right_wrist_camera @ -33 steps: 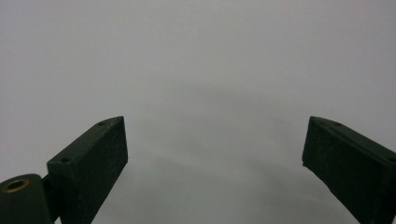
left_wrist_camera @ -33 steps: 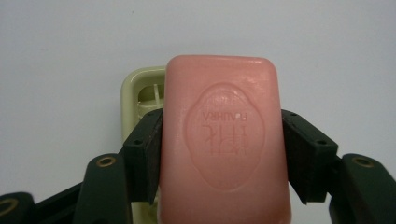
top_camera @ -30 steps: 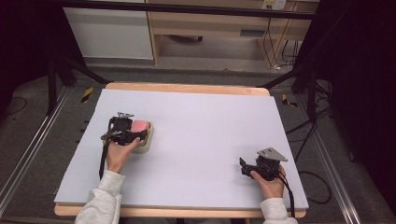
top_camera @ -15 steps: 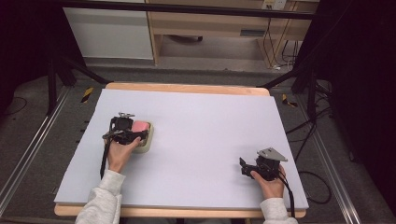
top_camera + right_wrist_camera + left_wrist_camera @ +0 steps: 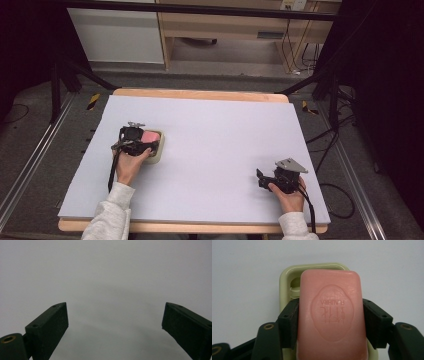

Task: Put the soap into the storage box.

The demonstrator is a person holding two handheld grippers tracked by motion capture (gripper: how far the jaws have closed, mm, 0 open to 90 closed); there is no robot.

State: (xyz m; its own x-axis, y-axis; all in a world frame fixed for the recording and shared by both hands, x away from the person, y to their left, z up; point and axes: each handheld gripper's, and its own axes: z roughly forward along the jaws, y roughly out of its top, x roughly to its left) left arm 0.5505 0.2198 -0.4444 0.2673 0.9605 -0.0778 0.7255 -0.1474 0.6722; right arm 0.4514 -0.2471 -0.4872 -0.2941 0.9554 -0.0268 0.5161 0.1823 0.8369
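A pink soap bar [image 5: 332,315] with an embossed oval stamp lies over a pale green soap dish [image 5: 287,280]. My left gripper [image 5: 331,317] is shut on the soap, one black jaw pressed against each long side. In the high view the soap [image 5: 151,137] and the dish [image 5: 157,152] sit at the left of the white table, under the left gripper [image 5: 145,142]. My right gripper [image 5: 260,179] rests low at the table's right front, held by a hand. Its jaws stand wide apart over bare white surface, so the right gripper [image 5: 115,322] is open and holds nothing.
The white board [image 5: 215,130] lies on a wooden table [image 5: 200,94]. Beyond the far edge stand a wooden cabinet [image 5: 235,25] and black stand legs [image 5: 75,75]. Cables [image 5: 345,200] trail off the right side.
The left gripper has shifted very slightly over the dish with the soap; the right gripper stays where it was.
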